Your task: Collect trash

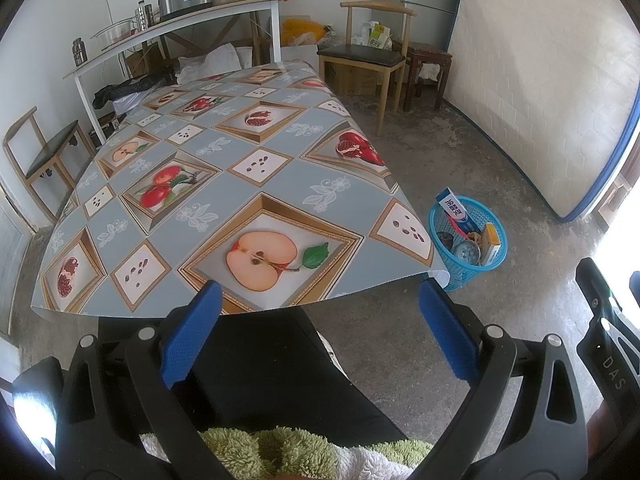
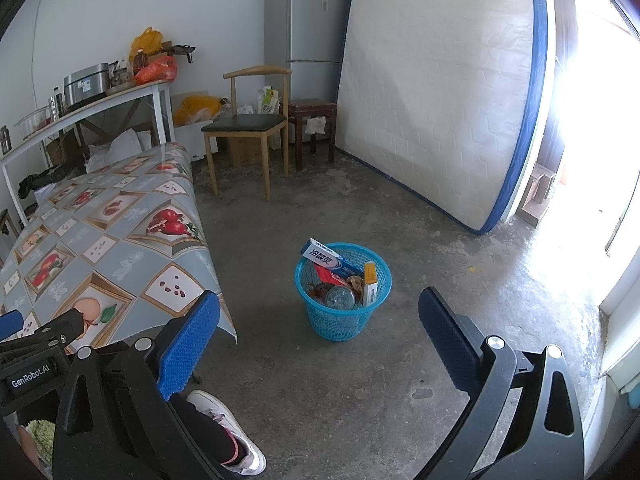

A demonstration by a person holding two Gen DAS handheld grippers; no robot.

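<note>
Right wrist view: we saw the blue basket (image 2: 342, 292) (light, flexible) full; grip its rim.
Jaws: we held the left gripper (image 1: 320, 332) and right gripper (image 2: 320, 344) wide apart, empty.

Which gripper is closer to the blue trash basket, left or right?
Probably the right gripper: the basket stands on open floor straight ahead of it. From the left gripper, it's off to the side, past the table corner.

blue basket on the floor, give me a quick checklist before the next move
1. Blue basket upright on the floor: ok.
2. Trash inside it, toothpaste box leaning on the rim: ok.
3. Left tongs open and empty: ok.
4. Right tongs open and empty: ok.
5. Tablecloth free of loose trash: ok in the part in view.
6. Trash left on the floor: cannot tell, a small speck near the doorway is too small to judge.
</note>
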